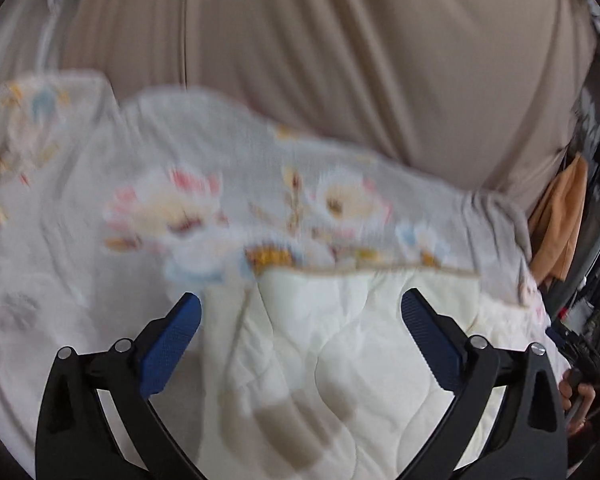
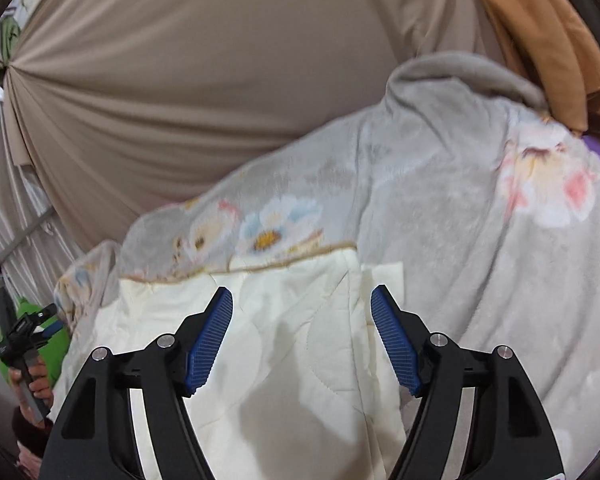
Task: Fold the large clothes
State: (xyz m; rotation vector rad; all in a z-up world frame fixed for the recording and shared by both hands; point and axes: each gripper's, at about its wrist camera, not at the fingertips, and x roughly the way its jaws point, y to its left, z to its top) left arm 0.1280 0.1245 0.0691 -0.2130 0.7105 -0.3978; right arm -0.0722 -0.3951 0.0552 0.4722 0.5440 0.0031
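Blue-padded left claw is seen spread wide, nothing gripped; right claw is likewise parted and empty. Beneath both, a floral grey blanket is laid with its cream quilted underside folded up. No containers or readable writing are seen.

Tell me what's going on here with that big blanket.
A person is folding a large grey floral fleece blanket with a cream quilted underside, using a handheld two-finger gripper in each hand. The cream side is turned up over the floral side, in front of a beige curtain. The left gripper and right gripper are both open over the cream part, nothing clamped between their blue pads. The images are blurred.
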